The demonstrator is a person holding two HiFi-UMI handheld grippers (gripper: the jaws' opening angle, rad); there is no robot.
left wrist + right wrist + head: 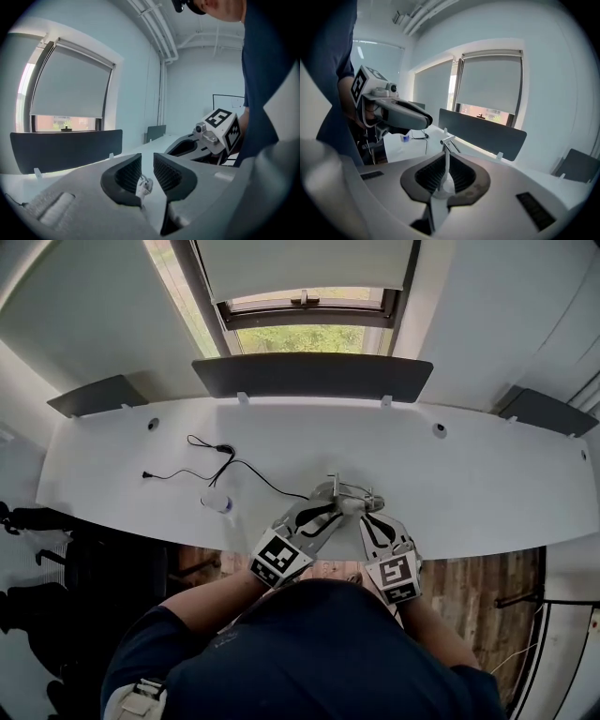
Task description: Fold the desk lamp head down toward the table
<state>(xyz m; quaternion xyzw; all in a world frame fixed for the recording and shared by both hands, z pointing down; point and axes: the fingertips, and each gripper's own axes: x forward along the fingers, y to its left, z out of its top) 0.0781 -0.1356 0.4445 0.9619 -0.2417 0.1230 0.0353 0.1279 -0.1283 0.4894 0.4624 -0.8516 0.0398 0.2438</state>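
Note:
A small silvery desk lamp [348, 495] stands near the front edge of the white desk [487, 474], with both grippers at it. My right gripper [368, 511] is shut on the lamp's thin white arm [446, 159], which rises between the dark ribbed pads to a small jointed head [448, 139]. On the lamp's left, my left gripper [330, 502] has its jaws a little apart. A small silvery lamp part [143, 186] sits in the gap of the left gripper [146, 176], close to the left pad. I cannot tell whether it touches.
A black cable [228, 462] and a small white and blue object [216, 503] lie left of the lamp. A dark divider panel [309, 376] stands along the desk's back under the window. The desk's front edge runs just under my hands, with wooden floor [487, 577] below.

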